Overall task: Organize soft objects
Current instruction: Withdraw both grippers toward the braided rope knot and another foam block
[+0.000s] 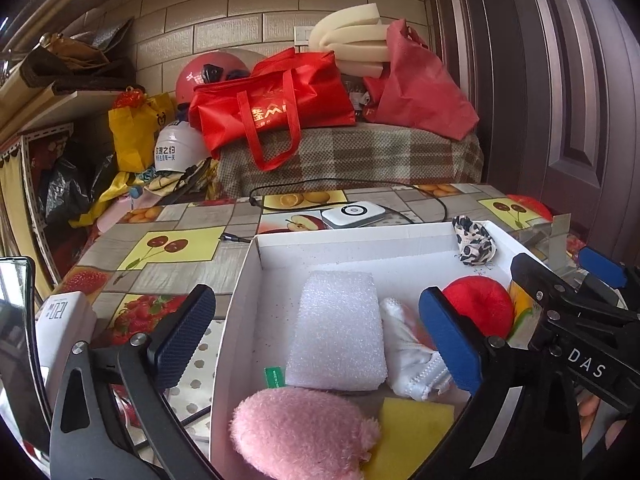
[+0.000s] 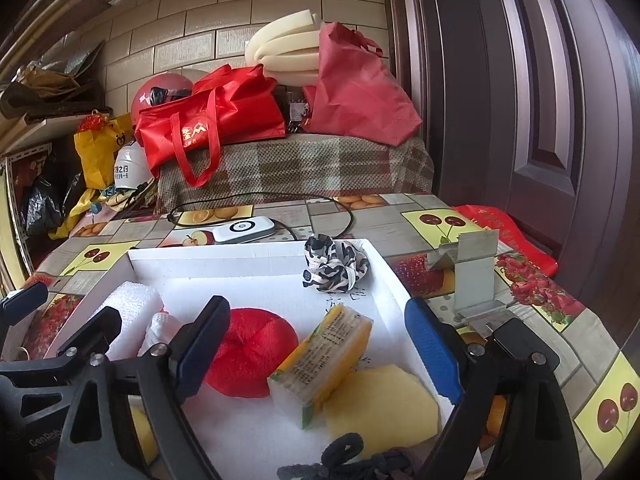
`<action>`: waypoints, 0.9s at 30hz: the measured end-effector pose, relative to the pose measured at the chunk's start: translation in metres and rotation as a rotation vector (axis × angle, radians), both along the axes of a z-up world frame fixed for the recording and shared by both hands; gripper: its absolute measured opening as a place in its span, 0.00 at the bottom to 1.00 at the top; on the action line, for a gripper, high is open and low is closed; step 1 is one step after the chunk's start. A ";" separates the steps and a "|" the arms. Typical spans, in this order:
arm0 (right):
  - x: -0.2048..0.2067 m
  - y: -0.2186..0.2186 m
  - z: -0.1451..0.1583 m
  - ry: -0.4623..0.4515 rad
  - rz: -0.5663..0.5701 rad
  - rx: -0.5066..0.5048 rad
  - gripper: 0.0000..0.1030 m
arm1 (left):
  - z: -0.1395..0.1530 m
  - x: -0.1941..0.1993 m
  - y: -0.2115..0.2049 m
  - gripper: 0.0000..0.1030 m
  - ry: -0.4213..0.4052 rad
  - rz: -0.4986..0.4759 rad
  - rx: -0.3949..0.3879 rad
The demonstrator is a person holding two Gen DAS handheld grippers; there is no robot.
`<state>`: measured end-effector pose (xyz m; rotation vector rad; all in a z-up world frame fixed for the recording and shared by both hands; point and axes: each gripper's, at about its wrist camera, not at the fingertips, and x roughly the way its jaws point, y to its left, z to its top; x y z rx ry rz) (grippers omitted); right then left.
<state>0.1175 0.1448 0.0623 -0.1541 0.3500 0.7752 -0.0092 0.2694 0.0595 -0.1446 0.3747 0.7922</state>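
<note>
A white box [image 1: 332,236] [image 2: 248,258] on the table holds the soft things: a white foam block [image 1: 336,328] [image 2: 128,308], a pink plush [image 1: 300,432], a yellow sponge [image 1: 412,436], a white cloth [image 1: 408,356], a red round cushion [image 1: 480,304] [image 2: 252,352], a spotted scrunchie [image 1: 474,242] [image 2: 334,264], a wrapped yellow sponge pack [image 2: 324,360], a pale yellow foam piece [image 2: 380,404] and a dark cord [image 2: 352,460]. My left gripper [image 1: 320,340] is open over the foam block. My right gripper [image 2: 320,344] is open around the sponge pack, empty.
A white device [image 1: 354,214] [image 2: 244,232] with a black cable lies behind the box. A metal bracket [image 2: 474,276] stands right of the box. A white charger [image 1: 66,320] lies left. Red bags [image 1: 272,108] sit on a checked bench behind the table.
</note>
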 end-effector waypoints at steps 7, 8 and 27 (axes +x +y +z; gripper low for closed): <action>-0.005 -0.010 0.002 -0.018 0.004 0.027 1.00 | 0.002 -0.013 -0.004 1.00 -0.045 -0.001 0.004; -0.007 -0.012 0.002 -0.021 0.010 0.024 1.00 | 0.002 -0.016 -0.005 1.00 -0.048 -0.008 -0.002; -0.068 -0.049 -0.005 -0.045 0.425 -0.093 1.00 | -0.011 -0.114 -0.038 1.00 -0.007 -0.253 -0.215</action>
